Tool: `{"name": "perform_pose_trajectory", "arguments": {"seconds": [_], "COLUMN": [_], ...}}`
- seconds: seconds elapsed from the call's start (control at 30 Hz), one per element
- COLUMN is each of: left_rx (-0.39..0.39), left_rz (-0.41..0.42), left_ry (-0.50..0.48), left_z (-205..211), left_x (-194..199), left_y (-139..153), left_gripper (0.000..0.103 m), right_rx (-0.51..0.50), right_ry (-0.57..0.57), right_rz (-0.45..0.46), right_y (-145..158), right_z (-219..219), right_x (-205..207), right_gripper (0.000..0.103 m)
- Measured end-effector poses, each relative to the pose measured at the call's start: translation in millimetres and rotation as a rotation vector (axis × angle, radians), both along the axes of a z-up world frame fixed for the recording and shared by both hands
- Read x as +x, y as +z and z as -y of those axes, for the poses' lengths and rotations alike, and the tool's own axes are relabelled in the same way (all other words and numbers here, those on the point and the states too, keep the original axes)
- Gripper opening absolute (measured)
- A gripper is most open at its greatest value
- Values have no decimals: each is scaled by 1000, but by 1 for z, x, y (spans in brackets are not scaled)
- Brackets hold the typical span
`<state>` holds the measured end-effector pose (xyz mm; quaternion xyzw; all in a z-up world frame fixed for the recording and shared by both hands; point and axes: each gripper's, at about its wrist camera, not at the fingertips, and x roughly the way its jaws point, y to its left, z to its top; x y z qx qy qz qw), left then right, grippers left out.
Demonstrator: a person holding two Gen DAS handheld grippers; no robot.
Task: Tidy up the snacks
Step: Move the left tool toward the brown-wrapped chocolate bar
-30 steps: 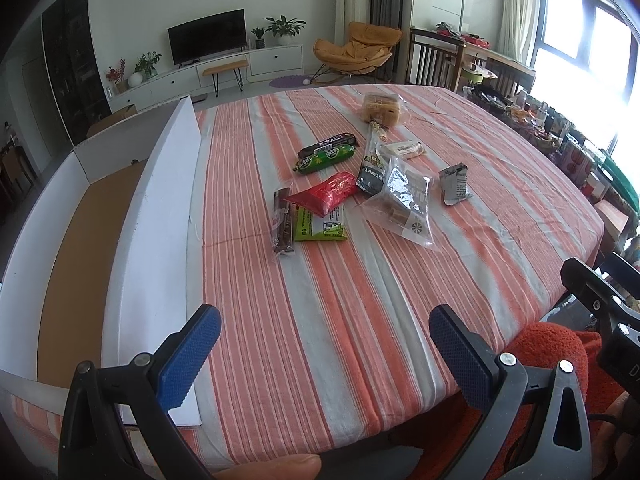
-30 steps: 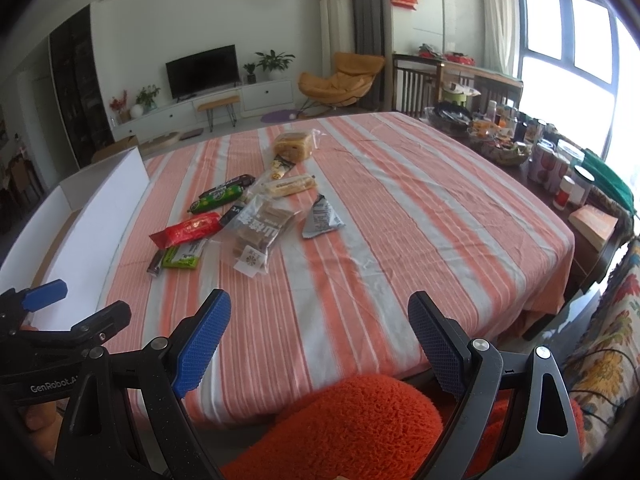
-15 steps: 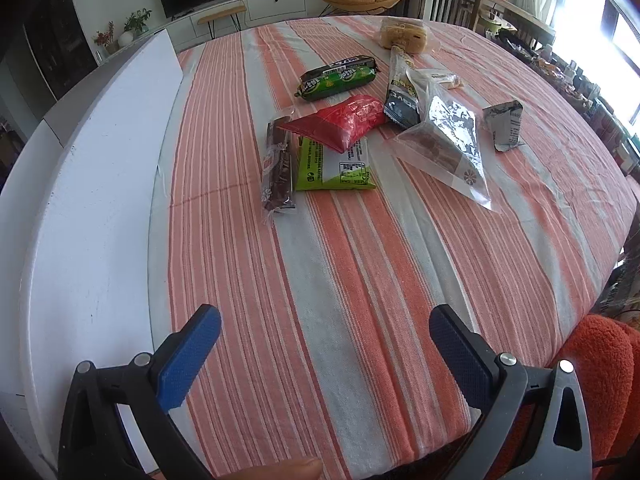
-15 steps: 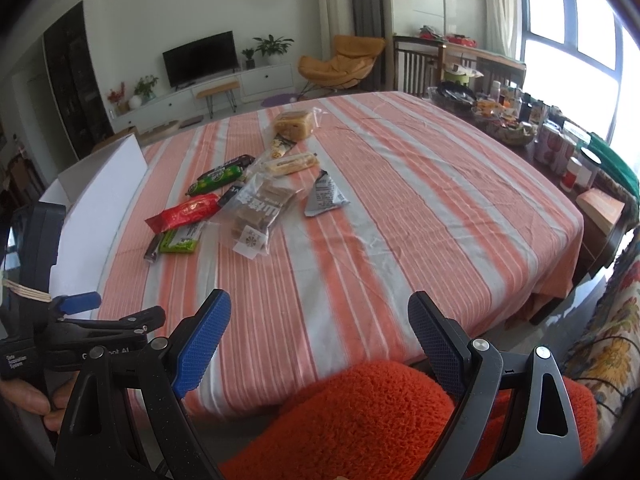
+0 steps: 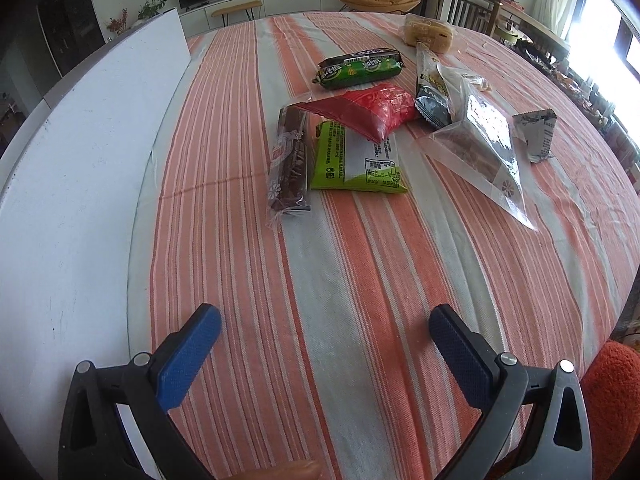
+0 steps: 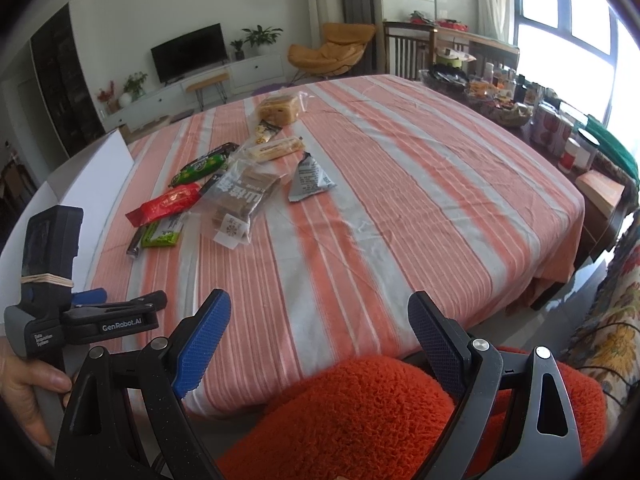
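Left claw (image 5: 325,322) wide open, empty, low over near part of striped table (image 5: 360,280), w/ white box wall (image 5: 80,160) along table's left edge. Right claw (image 6: 320,312) open too, empty, at near edge above orange fuzzy cushion (image 6: 360,408). Snacks bunched toward far left of table: brown bar (image 5: 290,160) touching lime-green pack (image 5: 356,160), red pack (image 5: 368,110) on top of that, dark green roll (image 5: 360,69) behind, clear cookie bag (image 5: 480,148) & small silver pack (image 5: 538,134) to the right, bread bag (image 5: 430,34) near far edge.
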<state>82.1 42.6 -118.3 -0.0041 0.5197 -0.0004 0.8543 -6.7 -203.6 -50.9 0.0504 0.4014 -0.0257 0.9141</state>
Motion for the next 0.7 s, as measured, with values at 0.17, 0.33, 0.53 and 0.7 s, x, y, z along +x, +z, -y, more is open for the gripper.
{"name": "perform_pose_trajectory", "arguments": {"seconds": [0.17,0.33,0.53,0.7], "left_rx": [3,4,1,0], "left_rz": [22,39,0,37], "left_ry": [-5,-19,-55,-76], "left_z": [-1,-1,-4,-6], "left_x": [-4,-6,1,-1], "left_y": [0,0,1,0], "left_gripper": [103,103,103,103], "right_rx": [4,10,32,-13], "right_ry": [-1,-12,-19,-55], "right_rz": [-3,-5,-23,-105], "right_y": [-2,-2,-4,-7], "right_z": [3,5,15,43], "right_x": [1,1,6,52], "right_gripper": [92,92,92,92]}}
